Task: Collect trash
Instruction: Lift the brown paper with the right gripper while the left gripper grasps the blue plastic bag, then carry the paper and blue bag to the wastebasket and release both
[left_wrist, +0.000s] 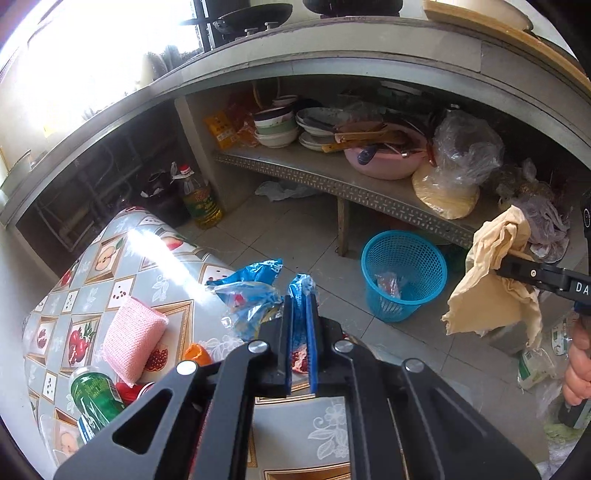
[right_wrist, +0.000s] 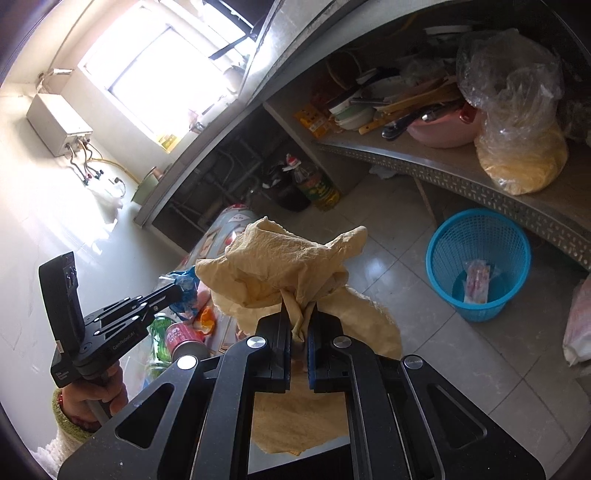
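Beside the table (left_wrist: 159, 373), left gripper (left_wrist: 301, 295) pinches blue wrapper (left_wrist: 255, 291), right gripper (right_wrist: 299, 308) clamps cloth (right_wrist: 288, 266), basket (left_wrist: 404, 275) near

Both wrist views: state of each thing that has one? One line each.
left gripper: shut on the blue wrapper
blue wrapper: crumpled, pinched, lifted above the table
right gripper: shut on the yellow cloth
yellow cloth: bunched, hanging in the air
blue basket: upright on the floor, one wrapper inside
green can: lying on its side on the table
pink sponge: flat on the table
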